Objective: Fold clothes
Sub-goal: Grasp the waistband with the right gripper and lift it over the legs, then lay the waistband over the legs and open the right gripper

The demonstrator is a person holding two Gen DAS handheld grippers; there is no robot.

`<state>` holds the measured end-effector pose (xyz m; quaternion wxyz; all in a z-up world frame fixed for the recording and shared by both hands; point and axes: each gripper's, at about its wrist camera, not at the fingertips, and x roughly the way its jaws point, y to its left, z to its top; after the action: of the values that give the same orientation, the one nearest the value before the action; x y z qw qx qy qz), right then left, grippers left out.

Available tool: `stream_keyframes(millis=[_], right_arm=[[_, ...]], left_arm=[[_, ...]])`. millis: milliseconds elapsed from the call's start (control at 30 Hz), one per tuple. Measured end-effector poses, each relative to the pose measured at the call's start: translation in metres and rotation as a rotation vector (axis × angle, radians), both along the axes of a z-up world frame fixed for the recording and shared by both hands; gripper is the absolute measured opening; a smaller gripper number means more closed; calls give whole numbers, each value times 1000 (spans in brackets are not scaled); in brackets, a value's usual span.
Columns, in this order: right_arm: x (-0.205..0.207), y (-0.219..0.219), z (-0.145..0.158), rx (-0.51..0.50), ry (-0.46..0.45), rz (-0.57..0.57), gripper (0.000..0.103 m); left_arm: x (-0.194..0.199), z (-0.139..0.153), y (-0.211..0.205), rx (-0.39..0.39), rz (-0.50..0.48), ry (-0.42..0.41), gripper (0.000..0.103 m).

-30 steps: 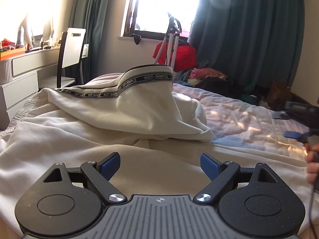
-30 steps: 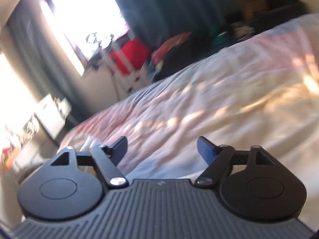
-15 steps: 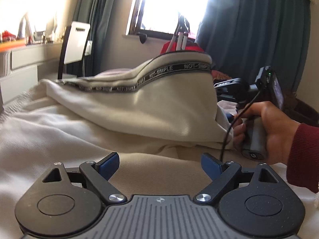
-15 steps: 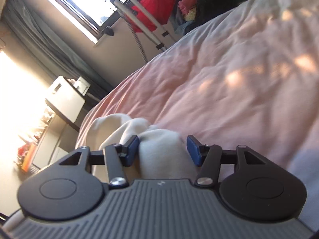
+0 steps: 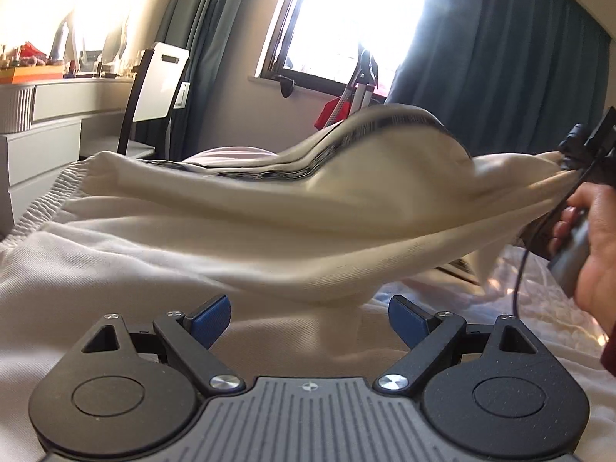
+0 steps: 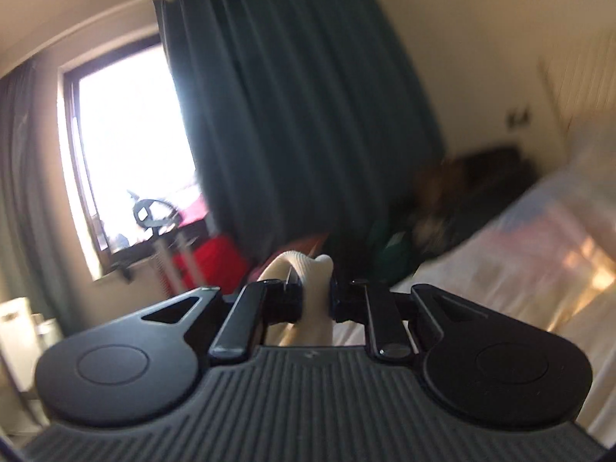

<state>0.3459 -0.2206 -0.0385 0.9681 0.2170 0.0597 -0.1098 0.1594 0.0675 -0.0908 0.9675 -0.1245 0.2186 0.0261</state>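
Observation:
A cream garment [image 5: 269,223] with a black lettered band lies spread on the bed. My left gripper [image 5: 310,317] is open and empty, low over the near part of the cloth. My right gripper [image 6: 315,300] is shut on a fold of the cream garment [image 6: 313,292] and holds it raised above the bed. In the left wrist view the right gripper [image 5: 577,165] pulls the cloth's far right edge up and to the right, so the fabric stretches taut.
The bed [image 6: 519,254] has a pale pink quilt. A white chair [image 5: 159,84] and a desk [image 5: 46,111] stand at the left. A window [image 5: 346,19], dark teal curtains [image 6: 288,115], a red bag [image 6: 215,265] and piled clothes [image 6: 442,208] are beyond.
My right gripper came down onto the garment's edge, shut on it, then lifted it up and to the right. The cloth stretched out. My left gripper stayed open and nearly still.

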Motion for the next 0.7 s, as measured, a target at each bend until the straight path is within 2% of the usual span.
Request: stream_keyframes(millis=[167, 233, 367, 533, 633, 700], right_arm=[[-17, -15, -1, -88, 74, -75, 18], [-17, -17, -20, -64, 151, 55, 18], [-16, 9, -38, -132, 194, 305, 19], [-14, 41, -60, -217, 246, 619, 19], [1, 85, -71, -213, 285, 758, 19], [6, 107, -79, -212, 333, 802, 19]], left_arm=[[1, -1, -4, 26, 5, 10, 91], [2, -1, -2, 13, 12, 19, 91], [1, -3, 1, -22, 16, 33, 91], [1, -5, 0, 1, 28, 38, 91], [3, -6, 1, 14, 41, 47, 91], [2, -5, 7, 25, 68, 39, 91]])
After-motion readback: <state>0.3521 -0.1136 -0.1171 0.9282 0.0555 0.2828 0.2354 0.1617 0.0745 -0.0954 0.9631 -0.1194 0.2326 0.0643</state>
